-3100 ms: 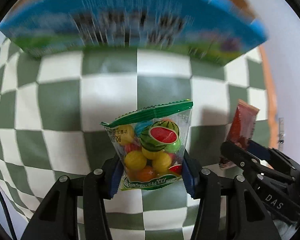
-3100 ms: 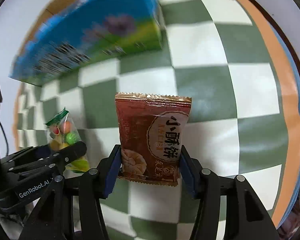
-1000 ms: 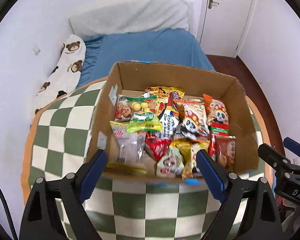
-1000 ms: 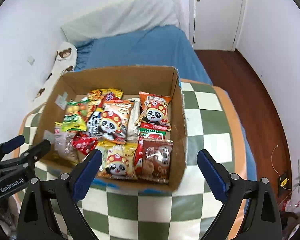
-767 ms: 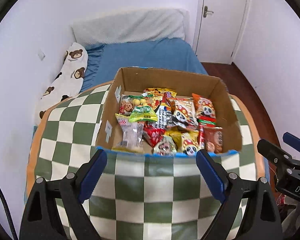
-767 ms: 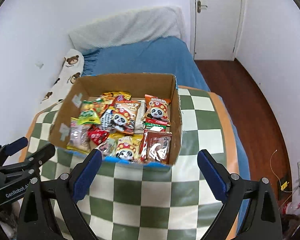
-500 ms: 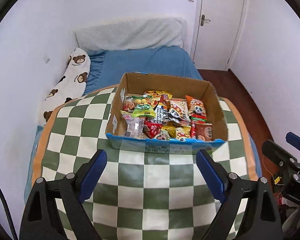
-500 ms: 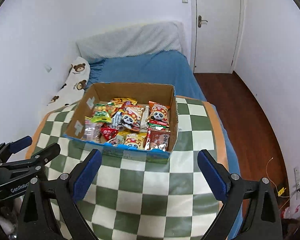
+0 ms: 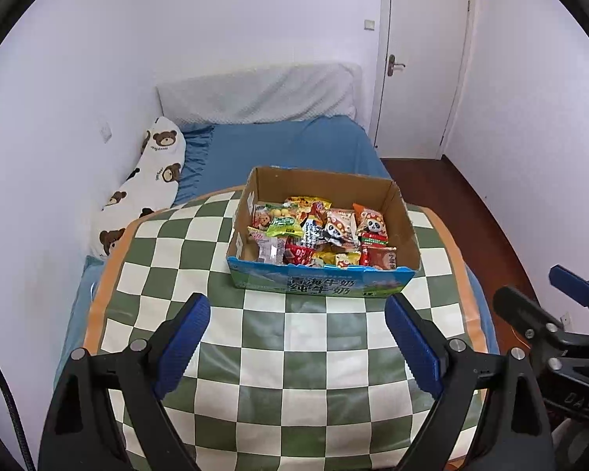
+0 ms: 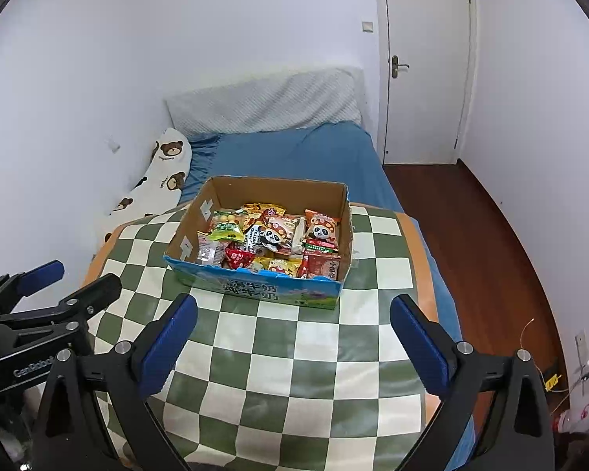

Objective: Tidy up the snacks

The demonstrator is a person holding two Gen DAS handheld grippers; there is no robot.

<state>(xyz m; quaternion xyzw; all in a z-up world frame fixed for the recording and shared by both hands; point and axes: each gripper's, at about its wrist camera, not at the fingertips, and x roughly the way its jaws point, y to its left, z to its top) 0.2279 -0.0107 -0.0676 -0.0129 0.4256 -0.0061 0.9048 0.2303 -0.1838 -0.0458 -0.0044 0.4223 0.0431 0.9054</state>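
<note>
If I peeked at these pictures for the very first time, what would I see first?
Your eye would land on the cardboard box in the middle of the green and white checkered cloth, stuffed with bright snack packets, some with panda faces. Next you would spot the white pillow with brown teddy bears lying along the left wall, on the blue bed. Right up close, both tools, left and right, gape wide open and hold nothing.

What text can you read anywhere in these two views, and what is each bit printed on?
"纯牛奶": front wall of the milk carton box, large white characters; the line above it is too blurred.
"DAS": body of the right hand-held gripper.
"GenRobo", cut off: body of the left hand-held gripper.
"小酥饼", only barely: brown snack packet.
Other snack packets: too small.
</note>
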